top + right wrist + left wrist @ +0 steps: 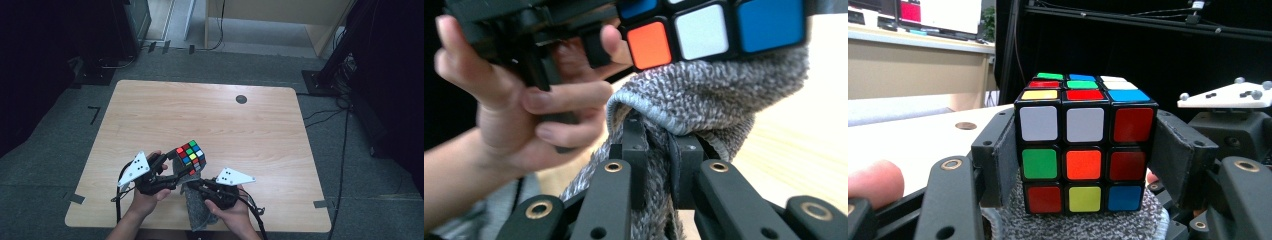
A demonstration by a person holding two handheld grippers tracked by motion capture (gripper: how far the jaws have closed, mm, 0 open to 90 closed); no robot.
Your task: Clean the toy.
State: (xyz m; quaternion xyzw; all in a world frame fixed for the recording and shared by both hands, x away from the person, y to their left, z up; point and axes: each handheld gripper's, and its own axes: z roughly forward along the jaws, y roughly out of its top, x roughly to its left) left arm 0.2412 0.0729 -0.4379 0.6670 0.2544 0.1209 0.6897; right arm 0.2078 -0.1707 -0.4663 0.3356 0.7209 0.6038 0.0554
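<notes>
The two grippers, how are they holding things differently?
The left gripper clamps a hard, colourful puzzle cube, jaws spread wide against its sides. The right gripper pinches a soft grey cloth, jaws nearly together. The cube sits above the cloth, touching it. Both grippers are black and hand-held.

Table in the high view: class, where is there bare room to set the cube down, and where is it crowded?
Free: the table from its far edge past the dark round disc down to mid-table, plus both side strips. Crowded: the near edge, where the left gripper clamps the cube and the right gripper pinches the grey cloth.
</notes>
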